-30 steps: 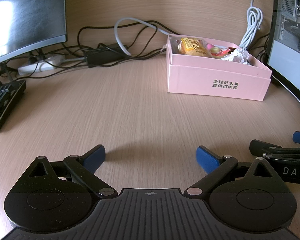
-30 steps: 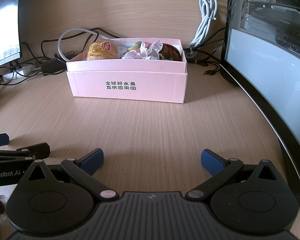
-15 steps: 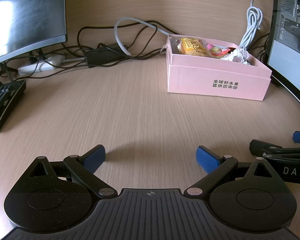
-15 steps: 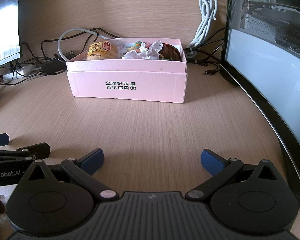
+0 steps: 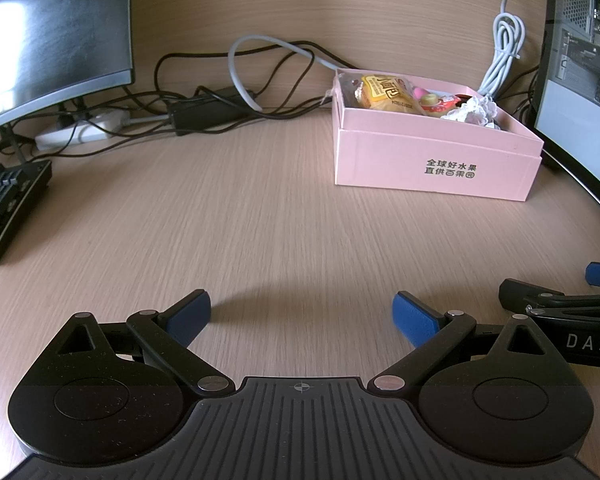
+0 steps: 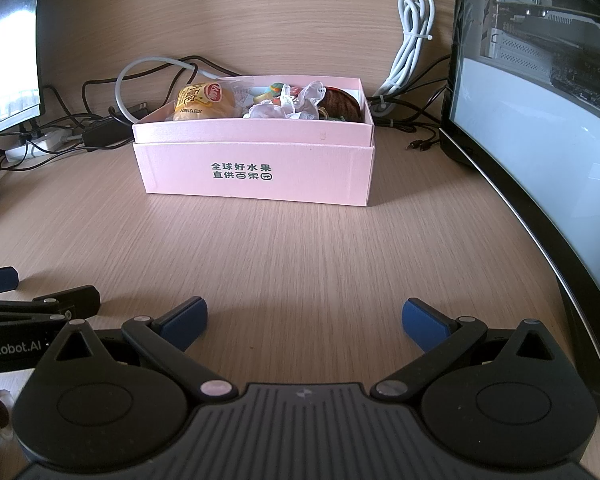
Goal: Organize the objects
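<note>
On wood-grain counter [image 6: 300, 248], toward back wall: pink cardboard box [image 6: 256, 172], lid off, dark printed characters on front. Inside, left to right: yellow-wrapped bun [image 6: 202, 100], crumpled white wrapper [image 6: 288, 106], dark round item [image 6: 341, 106], small colourful pieces behind. Left gripper [image 5: 301, 314] low over counter, blue-padded fingers [image 5: 190, 314] released, spread wide, nothing between. Right gripper [image 6: 305, 318] likewise, fingers [image 6: 423, 322] released, empty, aimed squarely at box. Both well short of box. Flanking: curved monitors, black keyboard [image 5: 8, 204] far left, cables [image 5: 236, 80] and power strip [image 5: 80, 132] behind.
</note>
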